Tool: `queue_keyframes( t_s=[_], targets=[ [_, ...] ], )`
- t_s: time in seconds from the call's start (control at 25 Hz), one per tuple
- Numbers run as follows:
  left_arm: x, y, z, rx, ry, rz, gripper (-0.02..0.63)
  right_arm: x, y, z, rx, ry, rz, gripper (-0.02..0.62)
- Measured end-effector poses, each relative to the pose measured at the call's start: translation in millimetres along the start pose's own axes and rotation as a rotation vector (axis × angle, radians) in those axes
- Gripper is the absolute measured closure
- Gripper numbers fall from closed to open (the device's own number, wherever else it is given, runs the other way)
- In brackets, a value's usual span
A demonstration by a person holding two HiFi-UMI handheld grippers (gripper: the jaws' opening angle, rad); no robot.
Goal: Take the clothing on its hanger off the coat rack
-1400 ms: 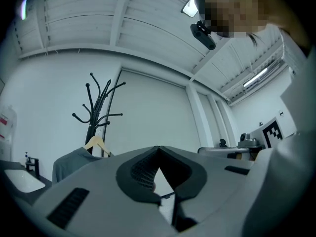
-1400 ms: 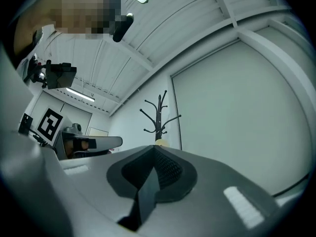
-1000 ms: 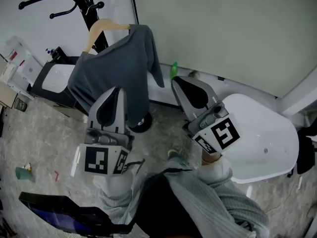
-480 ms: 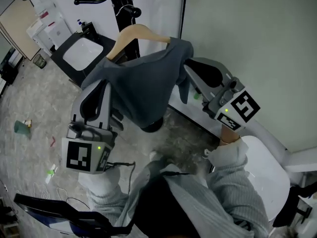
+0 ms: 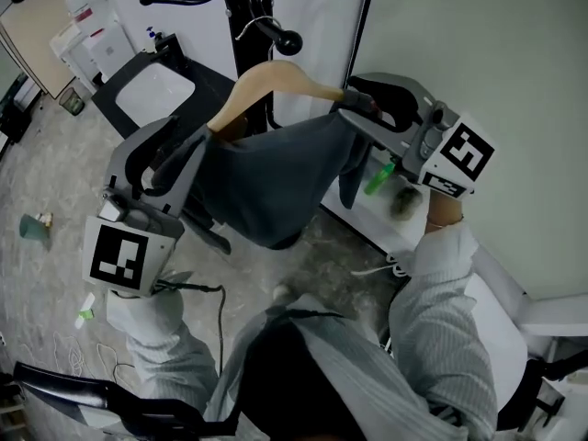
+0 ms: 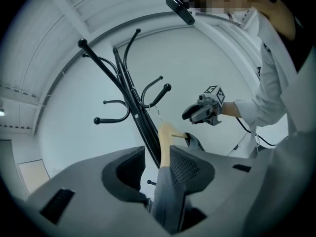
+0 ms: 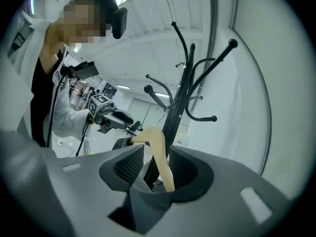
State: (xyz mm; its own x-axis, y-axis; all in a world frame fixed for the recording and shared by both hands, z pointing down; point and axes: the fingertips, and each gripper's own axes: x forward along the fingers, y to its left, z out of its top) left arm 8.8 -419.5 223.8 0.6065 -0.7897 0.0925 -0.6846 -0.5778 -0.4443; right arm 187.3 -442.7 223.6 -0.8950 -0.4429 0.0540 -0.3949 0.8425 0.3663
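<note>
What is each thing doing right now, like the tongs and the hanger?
hanger: hooked on the coat rack.
sweater: draped over the hanger.
left tongs: opening, with the hanger's sweater-covered end between them.
right tongs: opening, with the hanger's other end between them.
coat rack: standing upright.
</note>
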Motion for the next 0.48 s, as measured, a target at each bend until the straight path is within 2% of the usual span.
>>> queue_keyframes(
  t_s=[0.2, 0.36, 0.48],
  targets=[
    [17, -7, -12, 0.032, 0.100, -0.135, 0.416, 12, -11, -11, -0.004, 0.073, 0.181, 0.436],
    [27, -3, -23, 0.022, 0.119, -0.176, 0.414, 20, -20, -24, 0.045, 0.137, 0.304, 0.436],
    [40, 2, -38, -0.018, 0.141, -0.193, 0.414, 29, -26, -42, 0.097, 0.201, 0.394, 0.436]
  ],
)
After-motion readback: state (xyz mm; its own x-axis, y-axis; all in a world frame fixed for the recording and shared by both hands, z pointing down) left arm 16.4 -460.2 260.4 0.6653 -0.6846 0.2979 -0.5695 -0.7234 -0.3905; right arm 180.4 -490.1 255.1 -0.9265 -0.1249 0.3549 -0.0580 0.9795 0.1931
